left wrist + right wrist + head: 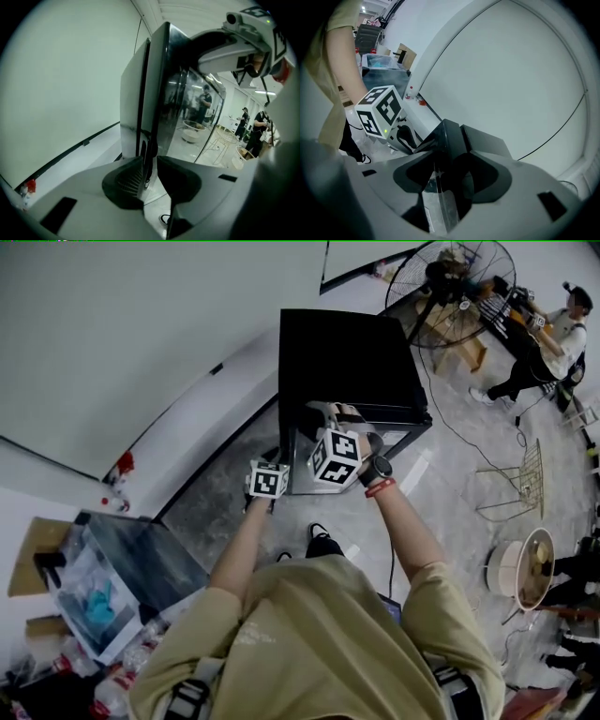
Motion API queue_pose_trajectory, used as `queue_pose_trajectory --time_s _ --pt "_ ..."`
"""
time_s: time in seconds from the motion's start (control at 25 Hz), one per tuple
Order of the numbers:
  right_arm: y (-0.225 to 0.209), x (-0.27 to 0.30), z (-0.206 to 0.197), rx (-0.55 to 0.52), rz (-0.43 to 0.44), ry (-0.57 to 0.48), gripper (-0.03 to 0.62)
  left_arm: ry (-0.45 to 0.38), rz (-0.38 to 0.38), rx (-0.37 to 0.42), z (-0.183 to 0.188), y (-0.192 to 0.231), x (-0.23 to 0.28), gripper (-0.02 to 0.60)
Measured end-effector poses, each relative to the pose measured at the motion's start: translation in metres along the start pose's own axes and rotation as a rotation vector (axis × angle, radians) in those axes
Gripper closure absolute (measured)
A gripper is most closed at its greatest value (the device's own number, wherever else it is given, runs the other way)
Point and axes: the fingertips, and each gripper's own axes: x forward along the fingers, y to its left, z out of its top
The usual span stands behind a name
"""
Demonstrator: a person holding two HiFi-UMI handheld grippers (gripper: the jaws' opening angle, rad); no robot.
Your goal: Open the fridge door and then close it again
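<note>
Left gripper (150, 165) clamps fridge door (161, 93) edge; right gripper (449, 161) gapes open around its top corner

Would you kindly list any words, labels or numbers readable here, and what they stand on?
No readable text.
The two white marker cubes bear only black square patterns, no letters.
Faint print on the person's beige shirt: too blurred to read.

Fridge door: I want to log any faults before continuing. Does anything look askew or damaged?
Nothing stands out. The fridge stands upright; its glass door looks whole, showing only reflections. The left gripper and right gripper have jaws around its edge; whether it is ajar I cannot tell.
</note>
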Motion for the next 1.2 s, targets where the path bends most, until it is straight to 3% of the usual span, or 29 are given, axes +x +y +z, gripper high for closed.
queue_pose_trajectory --time_s 0.36,0.76,1.2 --pt "-0.001 -0.033 0.001 0.21 -0.081 -0.037 0.356 -0.157 -0.009 0.039 0.047 0.006 -0.057 0.477" --pt "-0.004 -0.103 -0.014 0.668 -0.254 -0.17 0.444 -0.338 -0.033 0.054 0.092 -0.011 -0.128 0.499" --pt "0.003 -0.156 -0.029 0.892 -0.481 -0.22 0.524 -0.473 -0.051 0.081 0.122 -0.034 -0.181 0.537"
